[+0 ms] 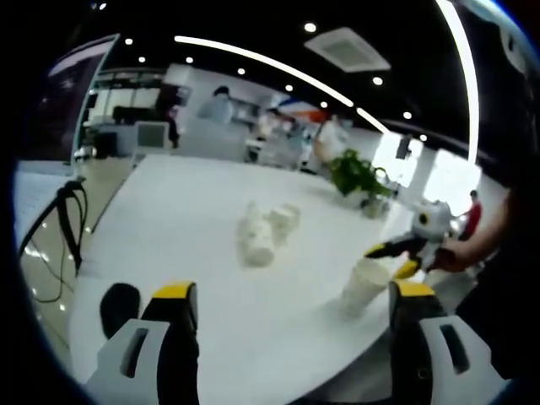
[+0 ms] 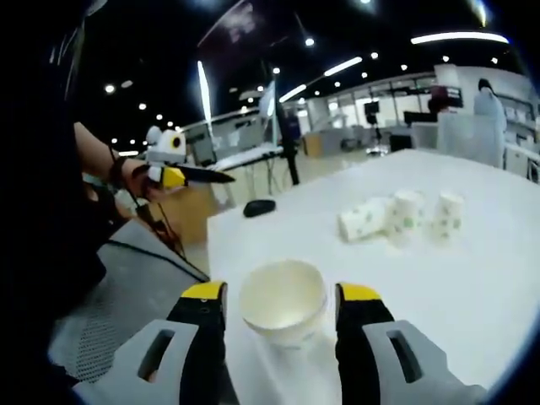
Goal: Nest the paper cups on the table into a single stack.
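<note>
Several white paper cups with green dots cluster mid-table [image 1: 266, 229]; in the right gripper view one lies on its side [image 2: 363, 221] and two stand upright [image 2: 407, 211] [image 2: 447, 213]. A plain white cup [image 2: 283, 310] stands upright near the table edge, between the jaws of my right gripper [image 2: 281, 297]. The jaws straddle it with a thin gap on each side, so the gripper is open. In the left gripper view that cup [image 1: 363, 287] sits beside the right gripper [image 1: 402, 256]. My left gripper [image 1: 292, 292] is open and holds nothing above the near table edge, also visible as the left gripper [image 2: 181, 175] held off the table.
The white table [image 1: 194, 211] is long, and its edge runs close to the plain cup. A black mouse-like object [image 2: 259, 207] lies near the table's corner. A potted plant [image 1: 354, 173] stands at the far side. Cables [image 1: 67, 228] hang beside the table. People stand in the background.
</note>
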Demonstrator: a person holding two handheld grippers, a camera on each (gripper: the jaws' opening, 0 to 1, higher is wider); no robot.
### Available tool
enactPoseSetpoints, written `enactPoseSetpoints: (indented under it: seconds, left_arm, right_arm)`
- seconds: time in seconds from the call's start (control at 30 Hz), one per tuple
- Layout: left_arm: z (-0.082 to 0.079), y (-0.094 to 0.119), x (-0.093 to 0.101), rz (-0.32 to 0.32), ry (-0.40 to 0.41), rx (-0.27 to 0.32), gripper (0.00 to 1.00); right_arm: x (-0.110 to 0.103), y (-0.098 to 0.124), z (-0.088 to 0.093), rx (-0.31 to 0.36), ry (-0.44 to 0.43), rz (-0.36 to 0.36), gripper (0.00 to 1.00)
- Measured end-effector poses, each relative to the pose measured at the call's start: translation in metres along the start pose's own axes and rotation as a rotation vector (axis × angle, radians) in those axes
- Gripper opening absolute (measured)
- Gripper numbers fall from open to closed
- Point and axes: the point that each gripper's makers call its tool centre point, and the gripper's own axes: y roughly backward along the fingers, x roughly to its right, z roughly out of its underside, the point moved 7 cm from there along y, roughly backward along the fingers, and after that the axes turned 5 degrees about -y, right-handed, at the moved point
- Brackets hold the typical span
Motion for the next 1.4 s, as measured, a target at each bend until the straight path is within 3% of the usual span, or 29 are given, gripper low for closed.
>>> enactPoseSetpoints:
  seconds: [0.63, 1.13, 1.4]
  left_arm:
    - [-0.004, -0.002, 0.002, 0.006, -0.003, 0.002, 0.94]
    - [-0.006, -0.005, 0.000, 0.017, -0.004, -0.001, 0.94]
    - [-0.006, -0.009, 0.003, 0.025, -0.004, -0.007, 0.94]
  right_arm:
    - [0.026, 0.018, -0.017, 0.101, -0.062, 0.122, 0.61]
    - [0.054, 0.043, -0.035, 0.174, -0.055, 0.234, 0.70]
    - [0.063, 0.052, -0.035, 0.194, -0.064, 0.281, 0.83]
